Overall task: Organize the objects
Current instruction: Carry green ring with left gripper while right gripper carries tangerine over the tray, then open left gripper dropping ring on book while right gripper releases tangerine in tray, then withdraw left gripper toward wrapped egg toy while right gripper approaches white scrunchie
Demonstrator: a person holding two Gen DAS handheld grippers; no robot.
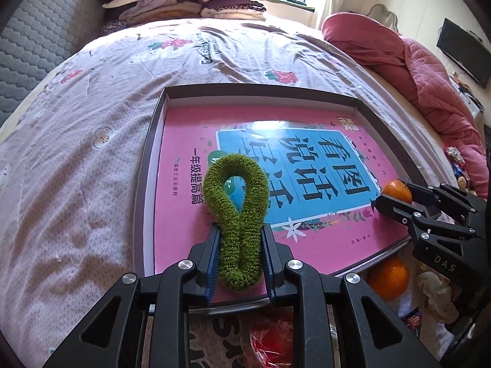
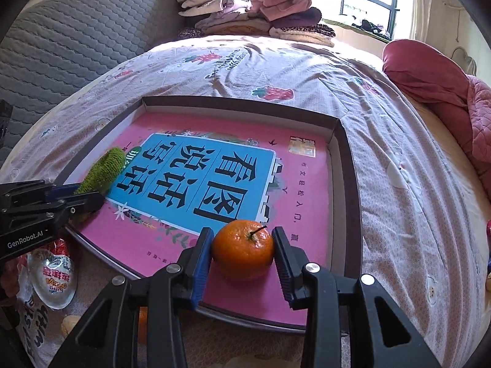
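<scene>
- Left wrist view: left gripper (image 1: pixel 240 254) is pinching the fuzzy green loop (image 1: pixel 237 214) at lower center, over the pink book (image 1: pixel 184 214) inside the shallow box (image 1: pixel 147 165). 1 more orange (image 1: pixel 389 277) and a red packet (image 1: pixel 270 340) sit outside the box along the bottom edge, so I'd say it's roughly half done.
- Right wrist view: right gripper (image 2: pixel 242 248) has its pads around the mandarin (image 2: pixel 242 248) at lower center, over the book; looks like it's pinching it, not let go yet.
</scene>
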